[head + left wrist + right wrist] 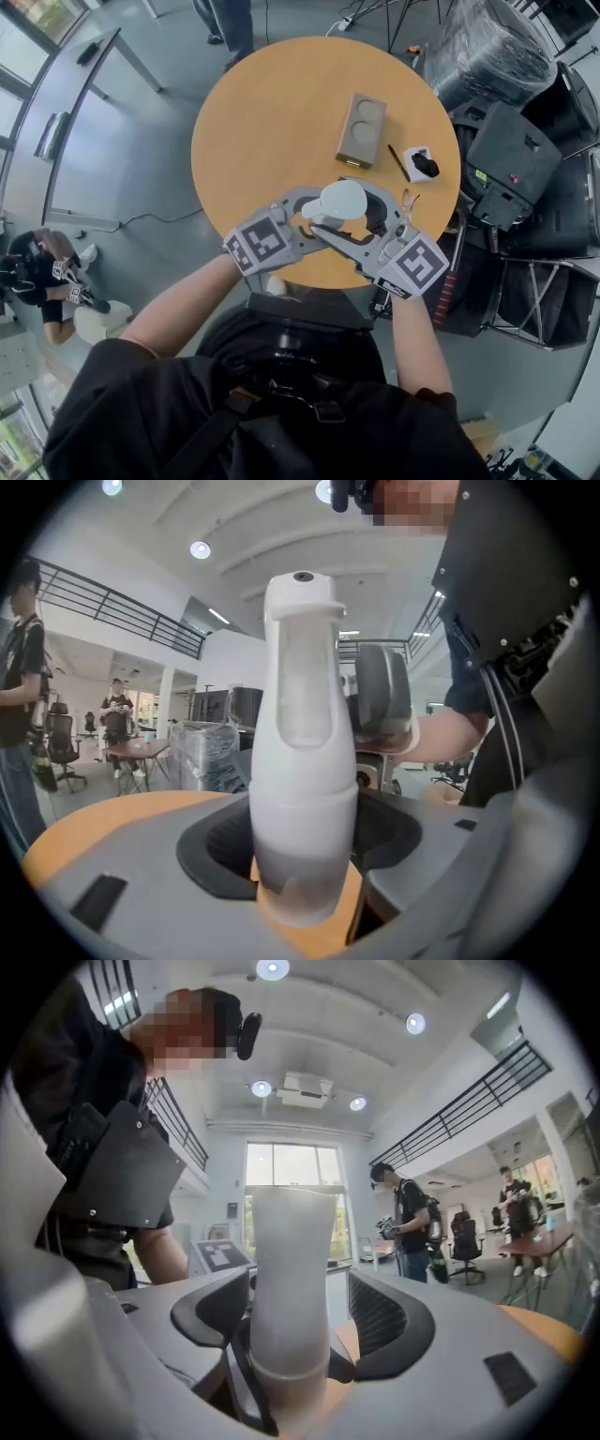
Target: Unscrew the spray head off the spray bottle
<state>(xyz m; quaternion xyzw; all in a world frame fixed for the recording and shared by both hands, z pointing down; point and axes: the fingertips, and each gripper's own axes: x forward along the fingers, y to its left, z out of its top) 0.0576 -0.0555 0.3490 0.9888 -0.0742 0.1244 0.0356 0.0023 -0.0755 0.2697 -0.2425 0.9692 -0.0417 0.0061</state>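
The left hand-held gripper (302, 892) clamps the base of the upright spray bottle (302, 799) from 8 o'clock. The right hand-held gripper (295, 1335), jaws fully spread, flanks the spray head (289, 1260) from 4 o'clock without pressing. The bottle stands 6 o'clock of the surface (272, 122) centre.

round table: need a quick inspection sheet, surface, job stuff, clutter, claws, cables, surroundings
surface: round wooden table, plain top.
job's things: white spray bottle held upright over the near edge, spray head on it.
clutter: brown block with two round hollows, pen, white tray with a black item.
claws: left claw shut on the bottle's lower part; right claw open, jaws either side of the bottle, not pressing.
cables: power strip with cords on the floor beyond the table.
surroundings: black cases at the right; a person standing further off.
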